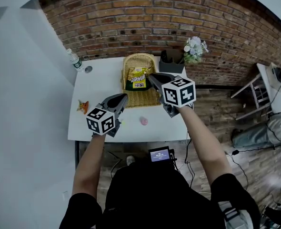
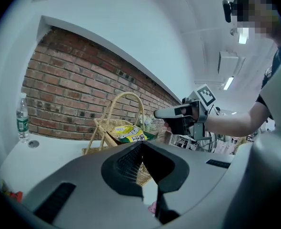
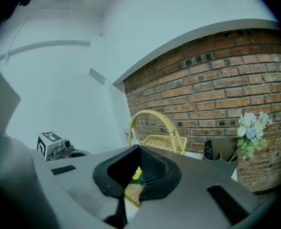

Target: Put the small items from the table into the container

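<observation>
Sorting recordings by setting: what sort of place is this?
Probably a lab or studio room rather than a home: a white table against an exposed brick wall, strip ceiling lights, and cables trailing over the floor.

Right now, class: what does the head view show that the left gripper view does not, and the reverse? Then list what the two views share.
Only the head view shows the wooden floor and the small screen at the person's waist. Only the left gripper view shows the ceiling lights. Both show the wicker basket holding the yellow snack packet, the water bottle and the right claw.
</observation>
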`<state>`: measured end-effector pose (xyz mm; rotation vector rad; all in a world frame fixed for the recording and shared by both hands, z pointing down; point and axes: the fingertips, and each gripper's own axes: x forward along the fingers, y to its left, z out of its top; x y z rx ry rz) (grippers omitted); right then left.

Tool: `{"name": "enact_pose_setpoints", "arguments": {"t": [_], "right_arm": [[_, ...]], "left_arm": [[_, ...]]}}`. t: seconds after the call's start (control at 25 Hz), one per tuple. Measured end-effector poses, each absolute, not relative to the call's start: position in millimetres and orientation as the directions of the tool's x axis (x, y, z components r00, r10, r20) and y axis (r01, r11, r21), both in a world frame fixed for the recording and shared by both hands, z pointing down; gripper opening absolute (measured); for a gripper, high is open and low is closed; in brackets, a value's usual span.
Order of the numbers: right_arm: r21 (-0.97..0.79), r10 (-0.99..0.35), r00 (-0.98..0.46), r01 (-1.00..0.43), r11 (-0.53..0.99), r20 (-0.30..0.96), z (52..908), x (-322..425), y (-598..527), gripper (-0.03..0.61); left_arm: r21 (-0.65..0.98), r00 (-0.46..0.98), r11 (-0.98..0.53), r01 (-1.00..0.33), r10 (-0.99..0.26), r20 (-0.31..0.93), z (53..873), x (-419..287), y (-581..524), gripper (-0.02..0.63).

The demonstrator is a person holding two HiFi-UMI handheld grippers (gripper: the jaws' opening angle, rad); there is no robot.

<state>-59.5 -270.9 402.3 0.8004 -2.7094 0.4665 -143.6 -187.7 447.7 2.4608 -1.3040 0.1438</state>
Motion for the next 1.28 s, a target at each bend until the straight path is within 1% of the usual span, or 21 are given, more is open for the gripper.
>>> {"name": "enact_pose_setpoints", "arguments": {"t": [0.12,0.32,0.56,1.0,1.12,1.28], "right_arm": [[-0.238,-0.500,-0.802,-0.581,0.778,0.326,405.2,-45.6,-267.7,0.014],[-0.270,-0.527,-0.786,-0.610,0.745,0.323,418.9,-20.0,-259.6,0.014],[-0.296,-0.538,-0.762,-0.640,0.709,0.360,446.7,1.6,-245.3,0.014],[-0.334,-0.487,-0.754,-0.641,0.691,0.440,503.1,9.4,-212.5,0.014],[-0.346,-0.472,-0.758,-0.635,0.690,0.450,512.8,8.1,-204.6,0.014],[-0.365,-0.462,-0.764,-0.630,0.686,0.450,518.6,4.9,-199.5,0.014]], "left_arm": [[0.272,0.580,-0.518,-0.811,-0.772,0.261,456.8,-140.0,-183.5,0.009],[0.298,0.594,-0.520,-0.800,-0.756,0.275,472.5,-132.8,-177.9,0.009],[0.337,0.606,-0.515,-0.788,-0.743,0.284,487.0,-126.5,-172.9,0.009],[0.357,0.614,-0.509,-0.784,-0.724,0.316,512.4,-114.8,-158.5,0.009],[0.349,0.604,-0.500,-0.792,-0.722,0.337,520.7,-114.9,-153.8,0.009],[0.366,0.601,-0.489,-0.792,-0.728,0.330,524.1,-117.2,-151.2,0.009]]}}
